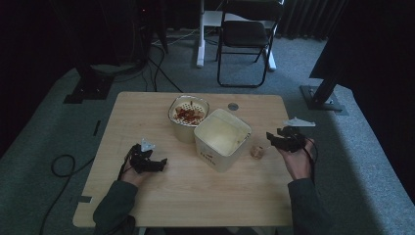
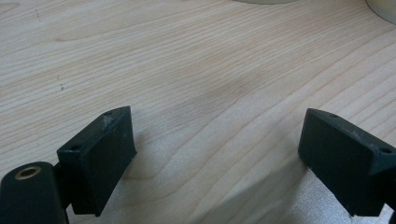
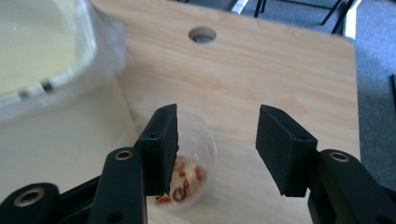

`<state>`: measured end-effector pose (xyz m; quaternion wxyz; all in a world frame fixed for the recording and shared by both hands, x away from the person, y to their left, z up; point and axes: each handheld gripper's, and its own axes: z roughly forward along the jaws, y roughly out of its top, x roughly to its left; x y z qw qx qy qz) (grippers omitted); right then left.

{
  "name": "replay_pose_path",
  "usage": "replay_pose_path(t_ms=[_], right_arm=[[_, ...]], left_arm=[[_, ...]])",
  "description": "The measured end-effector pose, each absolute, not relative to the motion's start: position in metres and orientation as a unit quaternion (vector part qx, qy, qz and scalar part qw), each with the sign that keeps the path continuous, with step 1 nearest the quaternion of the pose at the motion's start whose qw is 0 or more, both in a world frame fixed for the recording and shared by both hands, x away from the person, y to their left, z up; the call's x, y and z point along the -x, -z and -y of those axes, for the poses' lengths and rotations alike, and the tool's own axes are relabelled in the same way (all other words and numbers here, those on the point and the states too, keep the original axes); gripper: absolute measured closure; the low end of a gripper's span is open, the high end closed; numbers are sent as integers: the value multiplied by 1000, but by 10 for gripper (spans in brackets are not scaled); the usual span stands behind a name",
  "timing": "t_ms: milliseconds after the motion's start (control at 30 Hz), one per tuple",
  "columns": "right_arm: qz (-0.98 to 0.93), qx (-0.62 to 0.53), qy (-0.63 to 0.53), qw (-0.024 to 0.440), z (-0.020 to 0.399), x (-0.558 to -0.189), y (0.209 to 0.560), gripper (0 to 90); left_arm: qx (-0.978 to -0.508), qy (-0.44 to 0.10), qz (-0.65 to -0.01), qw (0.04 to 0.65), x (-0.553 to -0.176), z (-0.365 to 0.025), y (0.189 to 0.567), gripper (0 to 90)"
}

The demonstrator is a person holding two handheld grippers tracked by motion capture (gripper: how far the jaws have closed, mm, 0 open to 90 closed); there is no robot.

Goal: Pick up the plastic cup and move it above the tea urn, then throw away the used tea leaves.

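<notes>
Right gripper is standing with jaws apart, nothing clamped, hovering just above the small clear cup of red-and-pale pieces lying right of the white bin. Left gripper is gaping wide over bare table, near left. Strainer bowl is sitting beyond the bin.

The right gripper's left jaw hides part of the small clear cup.
</notes>
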<state>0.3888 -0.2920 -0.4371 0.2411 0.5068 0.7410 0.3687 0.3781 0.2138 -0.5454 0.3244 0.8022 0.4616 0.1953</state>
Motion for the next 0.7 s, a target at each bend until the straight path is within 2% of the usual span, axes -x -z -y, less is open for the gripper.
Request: replay_pose_path(t_ms=[467,700], right_arm=[[-741,-520,-370,209,294,-379,463,497],[-740,-521,-374,202,290,-379,469,548]], left_arm=[[-802,-196,-461,326,-377,-213,545,130],[-802,-196,-460,327,-377,-213,545,129]])
